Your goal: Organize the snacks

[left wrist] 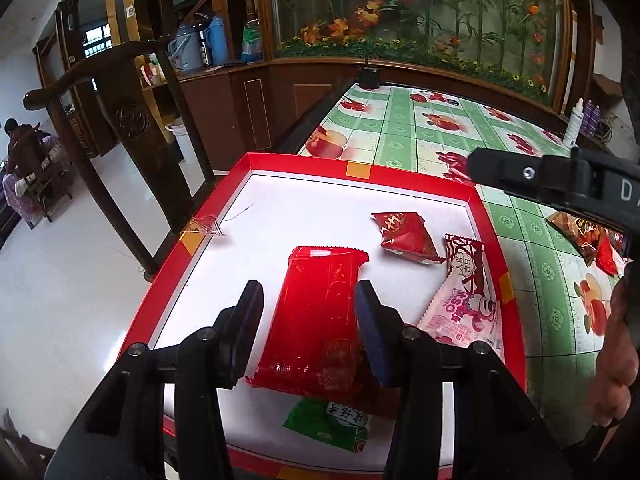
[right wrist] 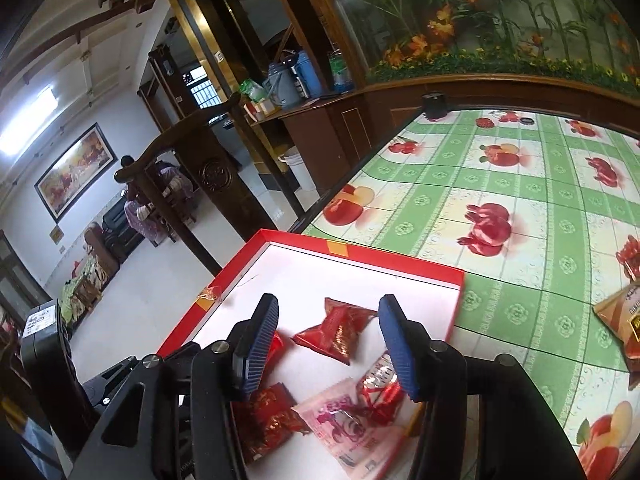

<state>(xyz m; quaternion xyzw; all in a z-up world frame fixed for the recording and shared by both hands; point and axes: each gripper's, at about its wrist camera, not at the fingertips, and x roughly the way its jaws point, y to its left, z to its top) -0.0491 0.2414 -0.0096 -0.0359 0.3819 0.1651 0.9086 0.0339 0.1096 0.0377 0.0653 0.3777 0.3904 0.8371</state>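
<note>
A red-rimmed white box (left wrist: 360, 173) sits at the table's near-left corner, also in the right wrist view (right wrist: 400, 258). My left gripper (left wrist: 308, 296) is open above a long red packet (left wrist: 316, 320) lying in the box, one finger on each side. A small red pouch (left wrist: 404, 236), a red-and-white packet (left wrist: 466, 264), a pink packet (left wrist: 460, 314) and a green packet (left wrist: 332, 426) also lie inside. My right gripper (right wrist: 328, 320) is open and empty over the box, above the small red pouch (right wrist: 340, 330) and pink packet (right wrist: 352, 428).
More snack packets lie on the fruit-print tablecloth right of the box (left wrist: 588, 236) (right wrist: 624, 320). A dark wooden chair (left wrist: 132, 120) stands left of the table. A black clamp (left wrist: 368, 76) sits at the far table edge. White bottles (left wrist: 574, 122) stand far right.
</note>
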